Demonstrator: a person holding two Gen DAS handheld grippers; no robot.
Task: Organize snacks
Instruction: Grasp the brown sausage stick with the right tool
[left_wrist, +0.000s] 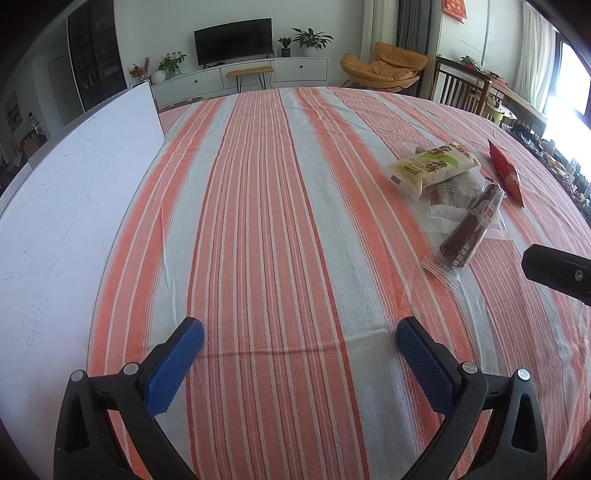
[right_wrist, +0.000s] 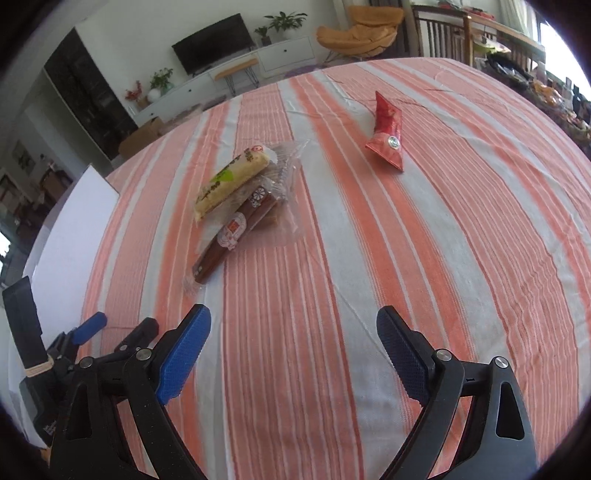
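A small pile of wrapped snacks lies on the striped tablecloth (left_wrist: 280, 229): a pale yellow-green packet (left_wrist: 430, 168) (right_wrist: 231, 177) on top, a long brown bar (left_wrist: 471, 225) (right_wrist: 236, 230) in clear wrap leaning across it, and clear-wrapped pieces (right_wrist: 282, 166) underneath. A red packet (left_wrist: 504, 170) (right_wrist: 386, 134) lies apart to the right. My left gripper (left_wrist: 299, 332) is open over bare cloth, well short and left of the pile. My right gripper (right_wrist: 293, 321) is open too, nothing between its fingers, with the pile ahead-left and the red packet ahead-right.
A white board (left_wrist: 74, 177) (right_wrist: 74, 236) lies flat along the table's left side. The left gripper's body (right_wrist: 70, 343) shows at the lower left of the right wrist view. Beyond the table are a TV cabinet (left_wrist: 258, 74), an orange chair (left_wrist: 384, 68) and wooden chairs (left_wrist: 461, 90).
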